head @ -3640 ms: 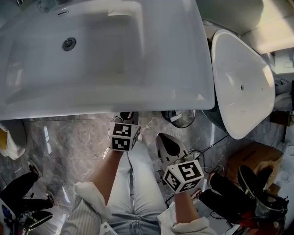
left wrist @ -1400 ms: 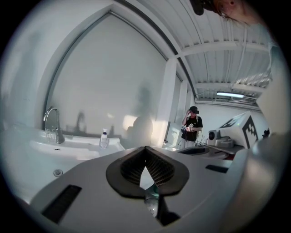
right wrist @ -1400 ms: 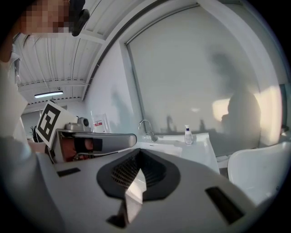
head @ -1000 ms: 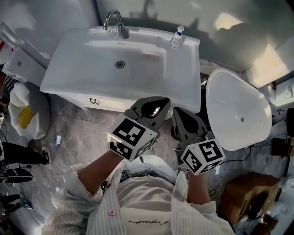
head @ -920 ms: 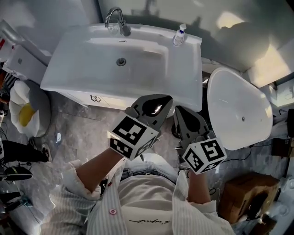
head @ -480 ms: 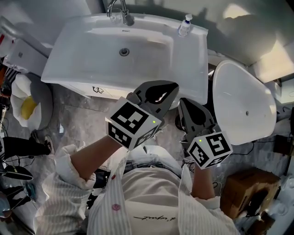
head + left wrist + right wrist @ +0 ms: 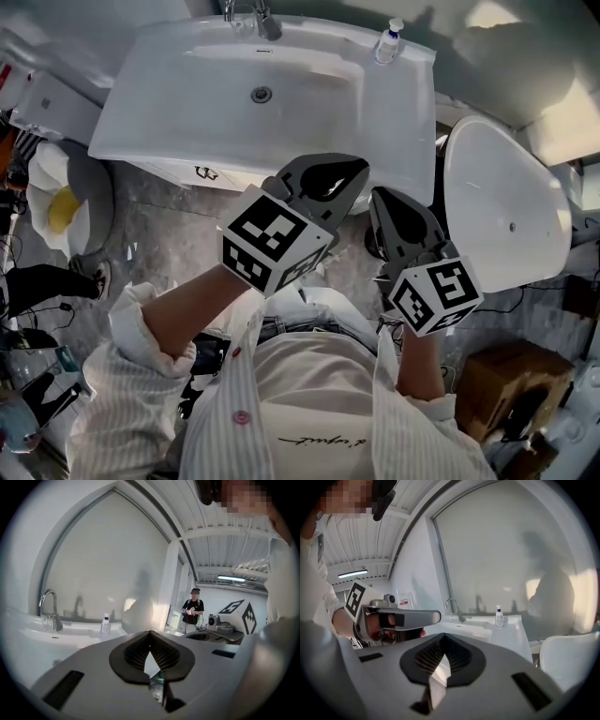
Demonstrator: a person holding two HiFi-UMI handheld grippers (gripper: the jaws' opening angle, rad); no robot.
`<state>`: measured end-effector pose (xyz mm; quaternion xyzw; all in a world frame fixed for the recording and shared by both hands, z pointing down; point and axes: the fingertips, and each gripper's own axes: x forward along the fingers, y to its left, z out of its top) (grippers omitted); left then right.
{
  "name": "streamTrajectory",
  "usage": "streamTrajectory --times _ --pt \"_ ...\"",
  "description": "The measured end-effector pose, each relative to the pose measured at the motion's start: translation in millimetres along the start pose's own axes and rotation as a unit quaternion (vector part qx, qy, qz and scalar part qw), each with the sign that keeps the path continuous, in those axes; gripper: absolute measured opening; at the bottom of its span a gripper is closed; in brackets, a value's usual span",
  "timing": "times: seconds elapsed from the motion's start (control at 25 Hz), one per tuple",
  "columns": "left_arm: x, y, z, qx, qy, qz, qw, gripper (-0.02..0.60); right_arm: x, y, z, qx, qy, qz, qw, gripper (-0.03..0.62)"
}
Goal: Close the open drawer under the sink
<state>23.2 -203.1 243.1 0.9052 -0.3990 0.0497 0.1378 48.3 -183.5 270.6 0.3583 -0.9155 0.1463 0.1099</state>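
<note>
The white sink (image 7: 150, 103) with its faucet (image 7: 262, 17) and a soap bottle (image 7: 389, 42) fills the top of the head view. Under its front rim shows a narrow white cabinet front (image 7: 169, 171) with a small dark handle (image 7: 204, 172); how far the drawer stands out I cannot tell. My left gripper (image 7: 349, 172) is shut and empty, held in the air just before the sink's front right edge. My right gripper (image 7: 384, 197), beside it on the right, is also shut and empty. The left gripper view (image 7: 150, 633) and the right gripper view (image 7: 443, 635) show the tips meeting.
A white toilet (image 7: 506, 216) stands right of the sink. A yellow and white object (image 7: 56, 202) lies on the grey marble floor at the left, near someone's shoes (image 7: 56, 281). A cardboard box (image 7: 506, 384) sits at the lower right. Another person (image 7: 192, 610) stands far off.
3.6 s ago both grippers were low, under the sink's front rim. Now they are raised higher, away from the cabinet. Over the last second they came closer to the camera.
</note>
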Motion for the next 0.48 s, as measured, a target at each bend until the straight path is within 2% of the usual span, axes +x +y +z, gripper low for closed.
streamTrajectory --times 0.48 --pt "-1.4 7.4 -6.0 -0.010 0.007 0.003 0.9999 0.014 6.8 -0.7 -3.7 0.008 0.002 0.000 1.000 0.008"
